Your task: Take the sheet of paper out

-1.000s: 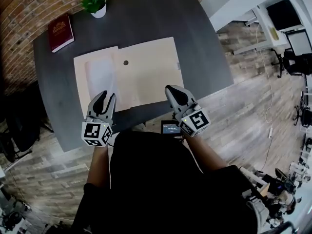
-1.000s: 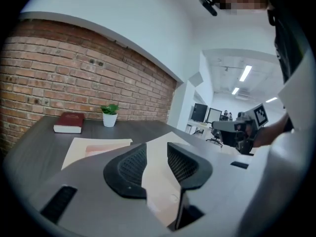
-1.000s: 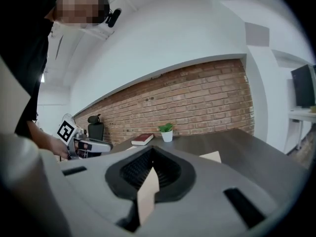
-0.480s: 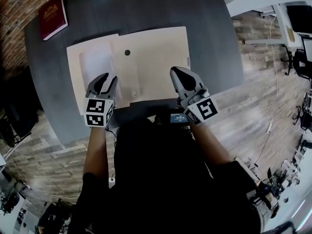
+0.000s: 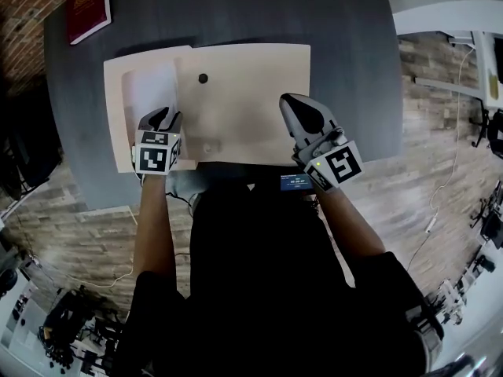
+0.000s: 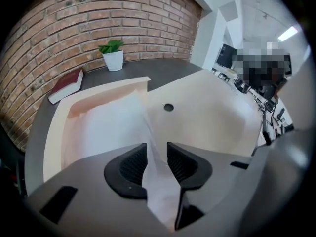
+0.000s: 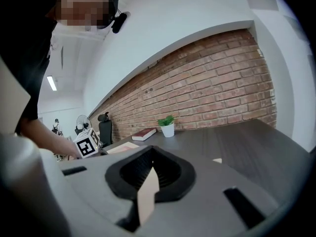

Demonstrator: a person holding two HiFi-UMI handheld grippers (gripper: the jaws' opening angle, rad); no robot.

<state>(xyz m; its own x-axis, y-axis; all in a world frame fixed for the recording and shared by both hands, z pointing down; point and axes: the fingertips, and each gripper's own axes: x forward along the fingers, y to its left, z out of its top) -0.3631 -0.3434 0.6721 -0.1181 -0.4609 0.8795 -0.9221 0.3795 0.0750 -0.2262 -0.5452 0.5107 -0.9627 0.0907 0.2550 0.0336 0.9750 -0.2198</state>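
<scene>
Your worktop (image 5: 330,22) is dark grey. The envelope (image 5: 251,93) is pale tan with a dark round button (image 5: 203,78); the sheet of paper (image 5: 149,93) is white. The book (image 5: 86,8) at the far left corner is dark red. Your left gripper (image 5: 161,118) and right gripper (image 5: 292,104) are grey, with black-and-white square markers.

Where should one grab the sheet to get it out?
By its bare near edge, from the left: the sheet sticks out of the envelope only there, and the rest is covered. The left gripper pinches it there.
</scene>
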